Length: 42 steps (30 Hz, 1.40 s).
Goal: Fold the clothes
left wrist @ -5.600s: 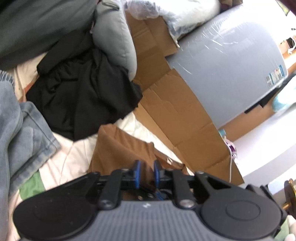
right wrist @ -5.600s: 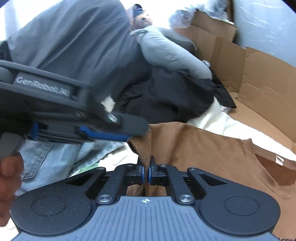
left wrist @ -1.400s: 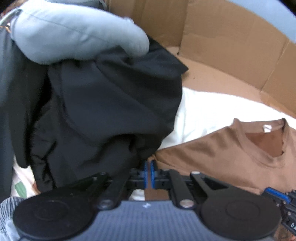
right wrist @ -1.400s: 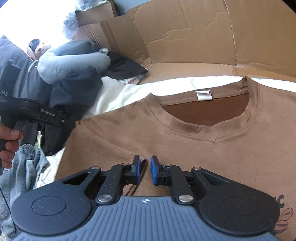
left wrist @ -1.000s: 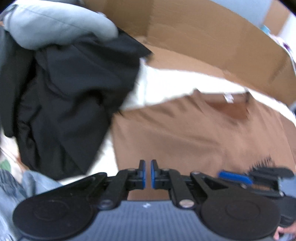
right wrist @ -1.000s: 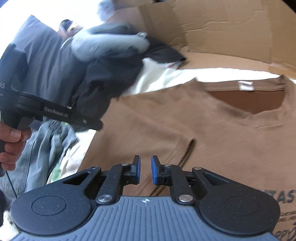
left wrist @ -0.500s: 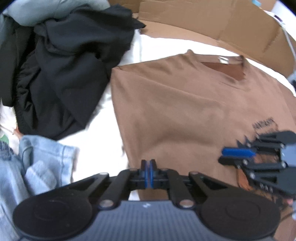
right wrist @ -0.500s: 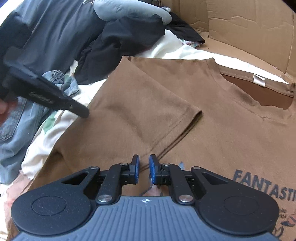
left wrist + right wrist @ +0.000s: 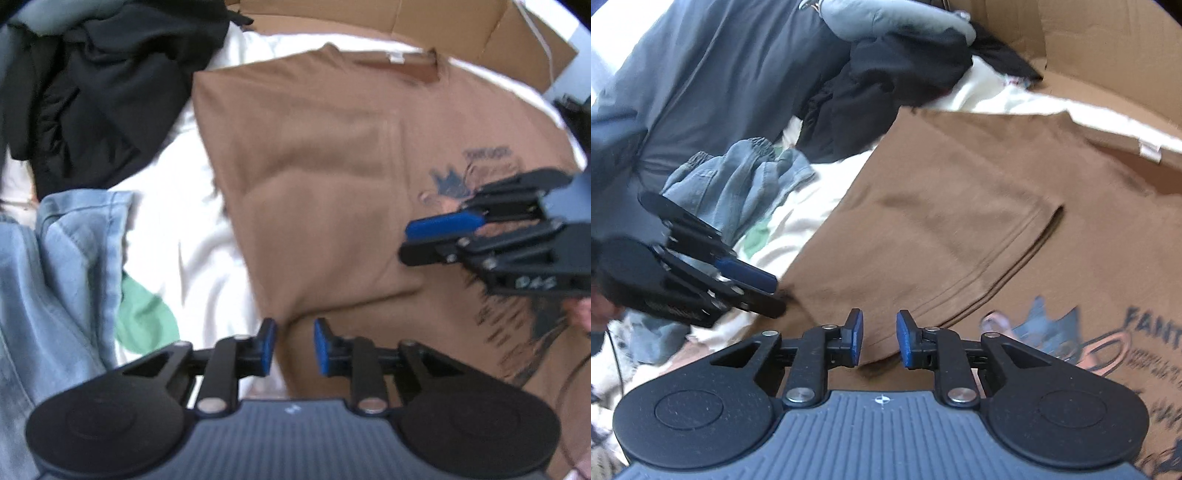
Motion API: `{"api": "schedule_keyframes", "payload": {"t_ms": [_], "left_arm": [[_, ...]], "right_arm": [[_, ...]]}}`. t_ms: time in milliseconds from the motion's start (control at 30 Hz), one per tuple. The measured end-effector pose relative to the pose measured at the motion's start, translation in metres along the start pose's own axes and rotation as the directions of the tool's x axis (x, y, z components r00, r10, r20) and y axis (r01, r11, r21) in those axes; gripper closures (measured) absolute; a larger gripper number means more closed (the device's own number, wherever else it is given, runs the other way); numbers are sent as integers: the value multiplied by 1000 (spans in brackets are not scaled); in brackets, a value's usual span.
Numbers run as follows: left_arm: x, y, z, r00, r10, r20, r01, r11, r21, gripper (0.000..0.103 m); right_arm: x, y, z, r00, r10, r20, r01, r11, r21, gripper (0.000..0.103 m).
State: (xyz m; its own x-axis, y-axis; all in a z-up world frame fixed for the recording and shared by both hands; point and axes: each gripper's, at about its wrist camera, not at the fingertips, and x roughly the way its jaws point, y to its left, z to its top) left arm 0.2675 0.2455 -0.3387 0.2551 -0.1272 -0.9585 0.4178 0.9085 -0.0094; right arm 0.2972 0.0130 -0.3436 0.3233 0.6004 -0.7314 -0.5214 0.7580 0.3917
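Your left gripper (image 9: 291, 347) and right gripper (image 9: 879, 339) both gape, empty, over the brown T-shirt (image 9: 960, 229); its print (image 9: 1152, 325) reads "FANT", cut off.

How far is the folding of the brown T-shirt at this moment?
Done: the brown T-shirt lies spread print-side up, with one side and its sleeve already folded over the front. In hand: nothing; the left gripper and the right gripper are both open at the folded edge. Left: the other side and the final folds, then the jeans and the black clothes.
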Motion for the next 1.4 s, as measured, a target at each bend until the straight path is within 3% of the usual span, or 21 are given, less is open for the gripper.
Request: {"api": "schedule_keyframes", "payload": {"t_ms": [200, 267, 367, 667, 867, 1100, 1400], "left_arm": [[1, -2, -8, 997, 49, 57, -50, 999, 9, 76], [-2, 0, -9, 995, 50, 84, -50, 999, -4, 81], [-5, 7, -12, 995, 30, 96, -25, 999, -46, 95], [-6, 35, -30, 994, -26, 102, 48, 974, -223, 97], [-20, 46, -35, 997, -7, 75, 25, 968, -248, 102], [-45, 48, -22, 985, -34, 169, 79, 961, -266, 102], [-20, 21, -1, 977, -83, 198, 127, 967, -220, 101]], "right_arm": [[5, 9, 1, 1000, 8, 0, -8, 1000, -23, 78], [6, 9, 2, 1000, 9, 2, -9, 1000, -21, 78], [7, 11, 4, 1000, 11, 8, -11, 1000, -18, 78], [20, 18, -7, 999, -3, -49, 2, 1000, -30, 77], [18, 20, -19, 997, 0, -78, -4, 999, -49, 77], [7, 14, -19, 997, 14, -81, -17, 999, -28, 77], [-6, 4, -15, 999, -3, -38, 3, 1000, -8, 77]]}}
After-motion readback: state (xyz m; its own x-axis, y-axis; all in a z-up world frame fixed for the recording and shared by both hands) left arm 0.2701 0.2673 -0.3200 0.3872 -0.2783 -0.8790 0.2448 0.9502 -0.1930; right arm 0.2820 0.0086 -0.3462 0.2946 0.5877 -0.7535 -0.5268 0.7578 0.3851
